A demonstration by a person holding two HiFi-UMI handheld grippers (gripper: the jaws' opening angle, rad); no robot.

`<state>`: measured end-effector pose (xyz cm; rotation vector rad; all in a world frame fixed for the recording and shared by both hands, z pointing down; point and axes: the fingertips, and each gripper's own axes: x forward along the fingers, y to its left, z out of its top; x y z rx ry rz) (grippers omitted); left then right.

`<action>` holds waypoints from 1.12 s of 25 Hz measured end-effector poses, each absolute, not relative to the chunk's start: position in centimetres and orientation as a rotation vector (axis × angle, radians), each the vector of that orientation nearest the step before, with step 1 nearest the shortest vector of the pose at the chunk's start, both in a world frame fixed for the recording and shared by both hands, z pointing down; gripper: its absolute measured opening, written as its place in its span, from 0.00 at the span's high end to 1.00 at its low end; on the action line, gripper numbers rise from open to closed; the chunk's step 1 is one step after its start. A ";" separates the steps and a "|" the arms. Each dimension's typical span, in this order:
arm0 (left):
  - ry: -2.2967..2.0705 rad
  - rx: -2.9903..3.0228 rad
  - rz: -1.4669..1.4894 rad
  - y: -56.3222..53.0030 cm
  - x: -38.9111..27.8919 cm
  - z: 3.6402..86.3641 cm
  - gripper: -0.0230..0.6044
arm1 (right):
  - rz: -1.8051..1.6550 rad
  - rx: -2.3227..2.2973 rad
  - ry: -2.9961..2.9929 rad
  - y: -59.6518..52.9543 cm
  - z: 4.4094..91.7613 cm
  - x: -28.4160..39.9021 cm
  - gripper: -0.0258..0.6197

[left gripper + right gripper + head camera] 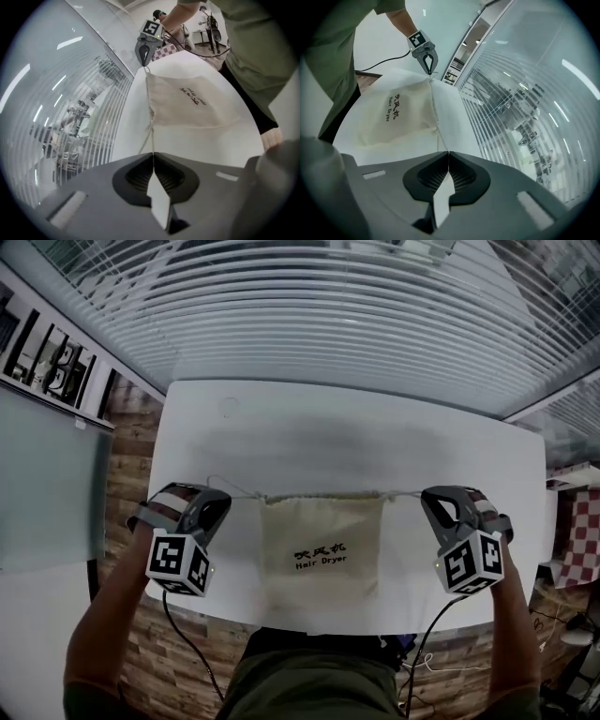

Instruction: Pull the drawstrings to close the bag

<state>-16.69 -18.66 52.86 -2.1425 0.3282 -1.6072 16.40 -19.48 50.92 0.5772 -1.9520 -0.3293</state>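
A cream cloth bag (322,549) printed "Hair Dryer" lies flat on the white table (347,432), its gathered top edge facing away from me. A thin drawstring leaves each top corner. The left drawstring (149,135) runs straight into my left gripper (153,154), whose jaws are shut on it. On the other side, the right drawstring (439,135) is pinched in my right gripper (448,153). In the head view the left gripper (226,500) and right gripper (425,496) flank the bag's top, level with it, and both cords look taut.
Slatted window blinds (309,306) run beyond the table's far edge. The table's near edge (281,622) is just below the bag, against my body. Wood-pattern floor (127,465) shows at the left, and a cable (192,648) hangs from the left gripper.
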 end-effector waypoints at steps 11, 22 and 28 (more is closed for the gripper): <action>0.575 -1.918 -1.441 -18.7 -17.6 41.9 0.95 | -0.454 0.943 -1.962 -17.1 38.9 17.7 0.94; 0.741 -1.812 -1.380 -20.7 -18.8 37.6 0.95 | -0.487 1.154 -1.903 -17.1 34.3 20.0 0.94; 0.833 -1.780 -1.364 -21.0 -19.5 35.7 0.95 | -0.504 1.244 -1.885 -16.9 32.7 20.5 0.94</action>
